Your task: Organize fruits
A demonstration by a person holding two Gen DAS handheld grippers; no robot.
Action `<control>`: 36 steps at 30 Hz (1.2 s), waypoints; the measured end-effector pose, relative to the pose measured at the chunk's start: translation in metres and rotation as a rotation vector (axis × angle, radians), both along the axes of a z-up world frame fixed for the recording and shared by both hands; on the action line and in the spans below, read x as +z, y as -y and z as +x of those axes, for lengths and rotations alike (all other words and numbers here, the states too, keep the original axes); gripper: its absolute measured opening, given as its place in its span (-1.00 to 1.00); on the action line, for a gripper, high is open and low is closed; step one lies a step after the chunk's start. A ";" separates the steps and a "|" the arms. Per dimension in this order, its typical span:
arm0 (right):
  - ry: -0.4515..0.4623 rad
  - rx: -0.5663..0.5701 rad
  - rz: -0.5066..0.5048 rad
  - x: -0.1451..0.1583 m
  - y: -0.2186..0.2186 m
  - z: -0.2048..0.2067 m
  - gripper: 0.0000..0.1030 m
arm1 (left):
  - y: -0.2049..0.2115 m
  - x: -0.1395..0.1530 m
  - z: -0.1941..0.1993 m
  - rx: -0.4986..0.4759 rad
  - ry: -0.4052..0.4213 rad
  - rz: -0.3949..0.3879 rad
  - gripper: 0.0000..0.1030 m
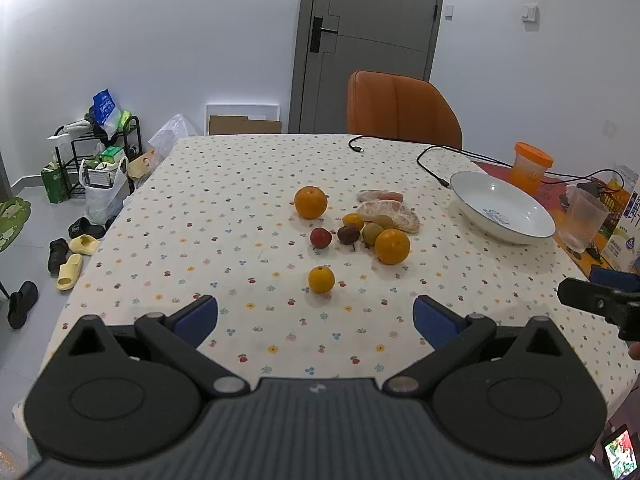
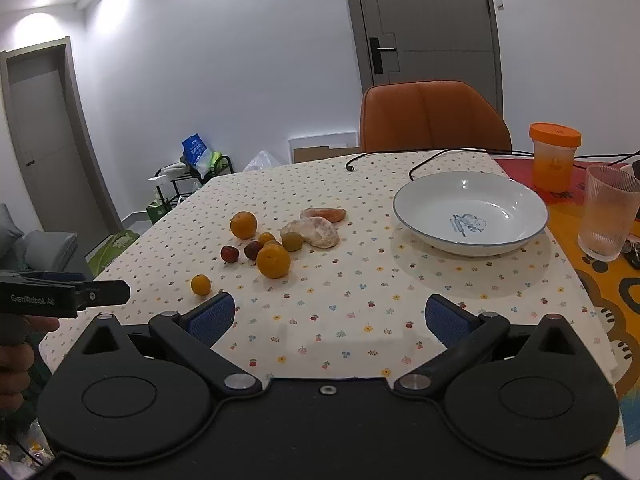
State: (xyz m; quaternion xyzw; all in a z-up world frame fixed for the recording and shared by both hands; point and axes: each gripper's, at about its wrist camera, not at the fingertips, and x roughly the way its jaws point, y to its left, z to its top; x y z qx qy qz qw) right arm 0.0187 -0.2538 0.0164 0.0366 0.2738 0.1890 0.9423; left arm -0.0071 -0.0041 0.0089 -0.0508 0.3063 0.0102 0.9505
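Fruit lies loose on the dotted tablecloth: a big orange (image 1: pixel 311 202) at the back, another big orange (image 1: pixel 392 246) in front, a small orange (image 1: pixel 321 279) nearest, a red fruit (image 1: pixel 321 237), a dark purple one (image 1: pixel 348 234), a green one (image 1: pixel 373 233) and peeled pomelo pieces (image 1: pixel 392 216). To the right sits an empty white bowl (image 1: pixel 502 208) (image 2: pixel 470 213). My left gripper (image 1: pixel 316 322) is open, hovering short of the small orange. My right gripper (image 2: pixel 328 320) is open too, nearer the bowl, with the same fruit cluster (image 2: pixel 273 261) ahead to its left.
An orange-lidded jar (image 2: pixel 554 156), a ribbed glass (image 2: pixel 608 218) and black cables (image 1: pixel 436 168) lie behind and right of the bowl. An orange chair (image 1: pixel 402 106) stands at the table's far side. Shoes and a rack (image 1: pixel 100 152) are on the floor to the left.
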 end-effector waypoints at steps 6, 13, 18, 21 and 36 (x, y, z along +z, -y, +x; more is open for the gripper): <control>-0.001 0.002 -0.002 0.001 -0.002 0.000 1.00 | -0.002 0.000 0.000 0.005 -0.001 -0.002 1.00; -0.007 0.009 -0.006 -0.002 -0.004 0.000 1.00 | -0.004 -0.002 0.001 0.009 -0.005 -0.004 1.00; -0.025 0.005 -0.006 -0.007 -0.004 0.005 1.00 | -0.005 -0.004 0.001 0.015 -0.010 -0.007 1.00; -0.027 0.008 -0.010 -0.008 -0.006 0.005 1.00 | -0.006 -0.004 0.002 0.015 -0.009 -0.010 1.00; -0.077 0.010 -0.036 -0.026 -0.016 0.023 1.00 | -0.008 -0.024 0.023 0.018 -0.046 -0.031 1.00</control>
